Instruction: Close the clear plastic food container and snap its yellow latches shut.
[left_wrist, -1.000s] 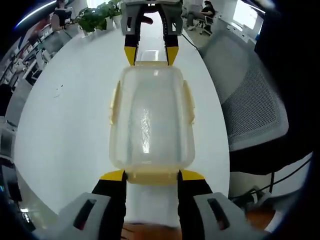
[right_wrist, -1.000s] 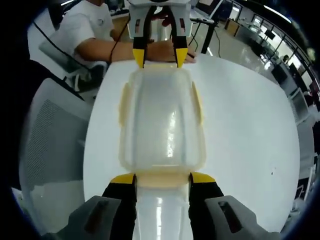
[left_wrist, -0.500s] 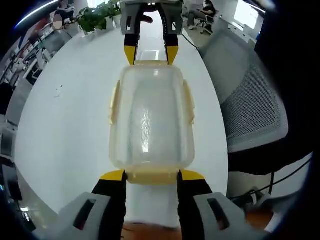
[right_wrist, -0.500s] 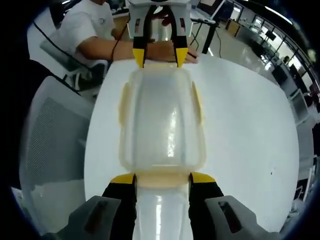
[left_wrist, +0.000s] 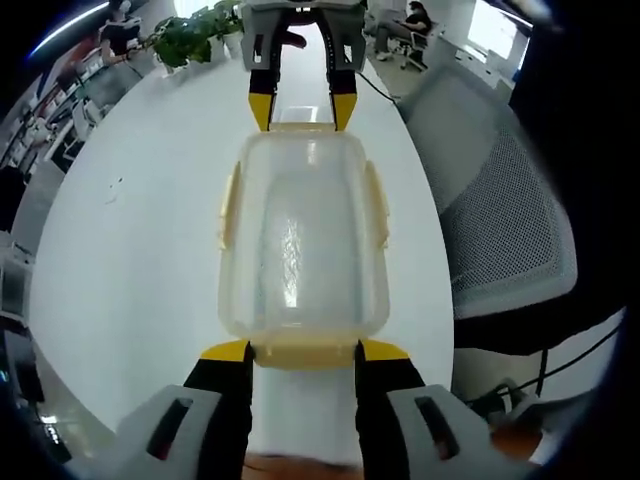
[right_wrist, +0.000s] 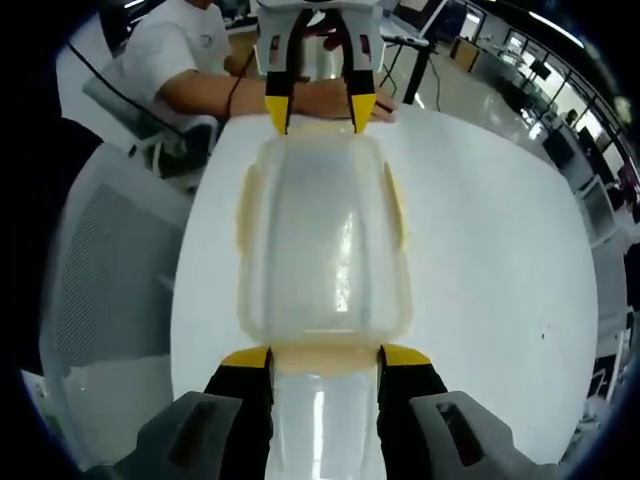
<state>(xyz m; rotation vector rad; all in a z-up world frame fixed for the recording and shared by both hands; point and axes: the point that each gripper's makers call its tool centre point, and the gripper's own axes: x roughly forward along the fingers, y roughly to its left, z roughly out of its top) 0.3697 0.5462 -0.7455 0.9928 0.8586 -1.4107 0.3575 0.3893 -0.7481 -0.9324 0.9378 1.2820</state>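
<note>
Here the left gripper (left_wrist: 298, 352) and right gripper (right_wrist: 325, 357), jaws spread, bracket the container (left_wrist: 300, 235) ends; uneven pressing on a latch (left_wrist: 304, 355) could skid it across the table (left_wrist: 130, 250).

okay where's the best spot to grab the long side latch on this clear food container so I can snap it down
Probably the lower free edge of the yellow side latch, coming in from the side with the left tool. It runs flat along the long wall of the container, which sits lengthwise between both tools, so its end latches face them and the sides stay reachable.
</note>
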